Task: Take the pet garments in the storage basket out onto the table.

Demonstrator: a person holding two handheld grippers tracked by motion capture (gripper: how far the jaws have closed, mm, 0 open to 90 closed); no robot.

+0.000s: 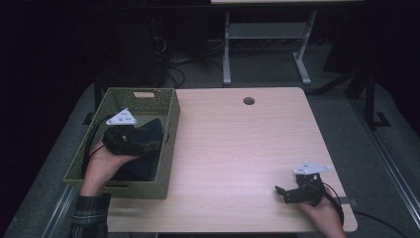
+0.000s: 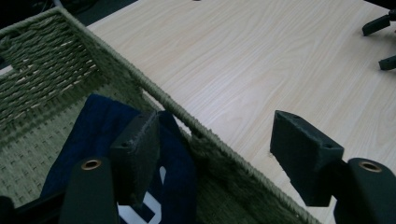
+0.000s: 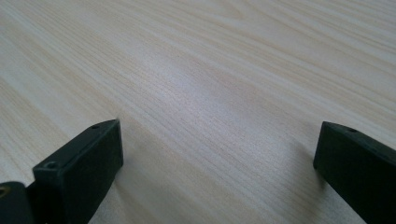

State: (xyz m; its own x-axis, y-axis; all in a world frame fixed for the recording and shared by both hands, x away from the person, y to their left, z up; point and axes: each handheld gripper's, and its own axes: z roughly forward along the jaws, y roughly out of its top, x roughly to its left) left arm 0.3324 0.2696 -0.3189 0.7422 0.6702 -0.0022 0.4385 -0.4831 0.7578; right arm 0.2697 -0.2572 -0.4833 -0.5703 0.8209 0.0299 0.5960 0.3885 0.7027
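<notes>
The dark blue cloth [image 1: 148, 136] lies in our green woven basket [image 1: 171, 106]. Our left tongs [image 2: 219, 154] and right tongs [image 3: 215, 168] both stand open, holding nothing. We think little is left.

The basket [image 1: 168, 144] was olive green with a woven weave, and the cloth [image 2: 102, 126] in it was dark navy with a white mark. The bench [image 1: 237, 148] was pale wood with fine grain, both tongs [image 2: 215, 158] [image 3: 219, 172] were black, and the sleeve [image 1: 89, 215] was dark green plaid.
</notes>
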